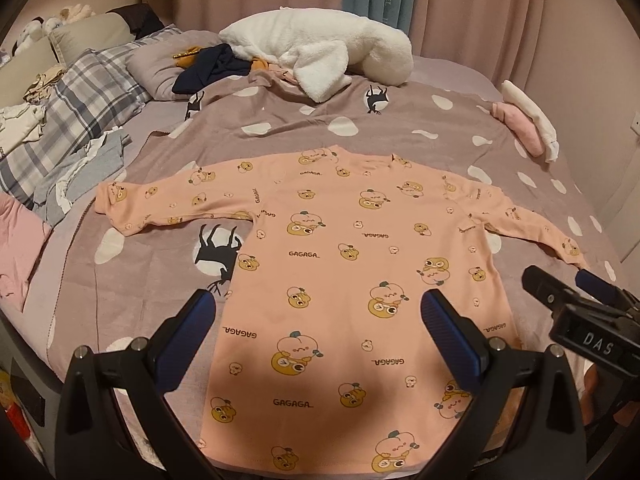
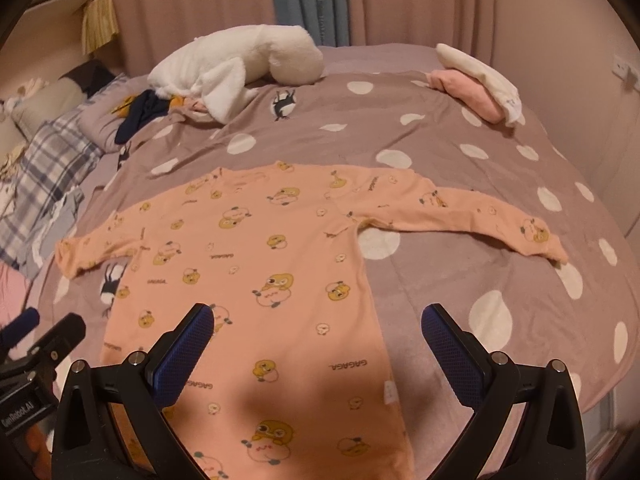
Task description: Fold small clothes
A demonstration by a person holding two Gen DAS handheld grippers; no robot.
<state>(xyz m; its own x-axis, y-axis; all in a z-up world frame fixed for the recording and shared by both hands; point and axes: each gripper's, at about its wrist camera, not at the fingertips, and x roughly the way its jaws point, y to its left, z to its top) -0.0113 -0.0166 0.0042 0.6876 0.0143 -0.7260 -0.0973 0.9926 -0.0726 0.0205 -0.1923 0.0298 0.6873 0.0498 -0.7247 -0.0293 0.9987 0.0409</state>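
A small peach long-sleeved shirt (image 1: 340, 264) printed with yellow cartoon figures lies flat on the bed, both sleeves spread out sideways. My left gripper (image 1: 318, 312) hovers open above its lower left part, nothing between the blue-padded fingers. In the right wrist view the same shirt (image 2: 248, 264) spreads to the left, and my right gripper (image 2: 318, 320) hangs open over its lower right edge, holding nothing. The right gripper (image 1: 560, 284) also shows at the right edge of the left wrist view.
A mauve bedspread (image 1: 400, 128) with white spots covers the bed. A white fluffy garment (image 1: 320, 52) lies at the back, folded pink and white clothes (image 2: 476, 80) at the far right corner, plaid pillows (image 1: 84, 92) and loose clothes at the left. Pink curtains hang behind.
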